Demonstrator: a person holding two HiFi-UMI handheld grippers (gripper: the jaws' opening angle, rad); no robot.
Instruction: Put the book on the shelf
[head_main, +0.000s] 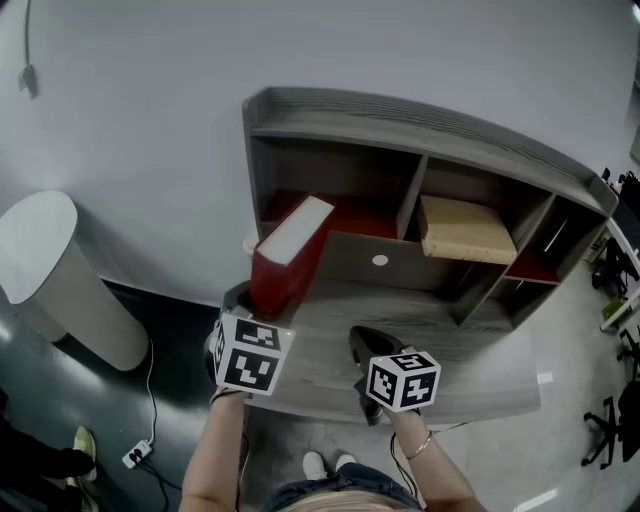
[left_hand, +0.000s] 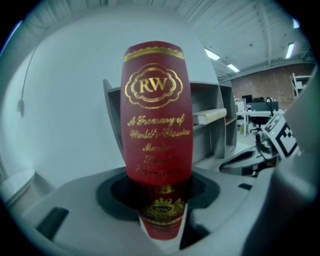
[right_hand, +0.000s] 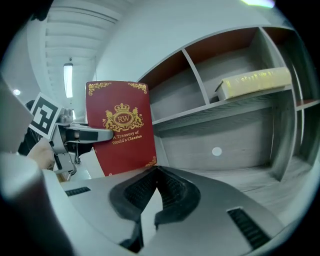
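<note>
A thick red book (head_main: 290, 255) with gold lettering stands upright over the left end of the grey desk (head_main: 430, 335), in front of the shelf's left compartment (head_main: 350, 212). My left gripper (head_main: 250, 302) is shut on its lower end; in the left gripper view the spine (left_hand: 157, 120) rises from between the jaws of the left gripper (left_hand: 160, 200). In the right gripper view, the book's front cover (right_hand: 120, 127) shows with the left gripper (right_hand: 85, 134) clamped on it. My right gripper (head_main: 360, 342) hovers over the desk right of the book. Its tips meet on nothing, so the right gripper (right_hand: 156, 170) is shut.
The grey shelf unit (head_main: 420, 120) sits on the back of the desk against a white wall. A tan book (head_main: 465, 230) lies flat in its middle compartment. A white round bin (head_main: 60, 280) stands on the floor at left, a power strip (head_main: 135, 457) near it. Office chairs (head_main: 610, 430) stand at right.
</note>
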